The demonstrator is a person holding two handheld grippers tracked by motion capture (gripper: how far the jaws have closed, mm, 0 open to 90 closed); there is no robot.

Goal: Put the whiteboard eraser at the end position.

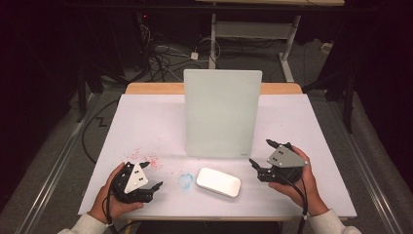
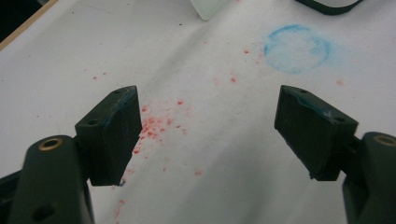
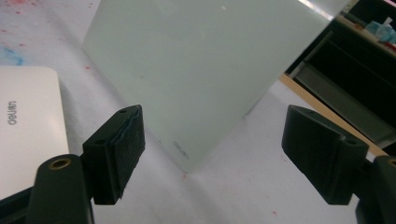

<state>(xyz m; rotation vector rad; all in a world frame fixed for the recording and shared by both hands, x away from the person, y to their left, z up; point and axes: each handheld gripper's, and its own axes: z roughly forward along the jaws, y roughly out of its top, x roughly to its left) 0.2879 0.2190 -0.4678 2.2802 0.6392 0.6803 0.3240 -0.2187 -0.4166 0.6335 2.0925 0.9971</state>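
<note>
A pale frosted board [image 1: 221,114] stands upright in the middle of the white-covered table [image 1: 146,122]. In front of it lies a flat white eraser block [image 1: 218,182]. My left gripper [image 1: 152,175] rests at the front left, open and empty; the left gripper view has its jaws [image 2: 208,135] wide apart over red specks [image 2: 159,123]. Held at the front right beside the board's lower right corner, my right gripper [image 1: 260,151] is open too. The right gripper view has its jaws [image 3: 212,154] apart and empty, facing the board [image 3: 201,70], with the eraser block [image 3: 28,126] at the left.
A smudged blue ring [image 1: 185,181] marks the sheet just left of the eraser block, and red specks [image 1: 146,158] scatter near my left gripper. Beyond the table's wooden far edge [image 1: 156,88] lie floor cables and a desk frame [image 1: 253,29].
</note>
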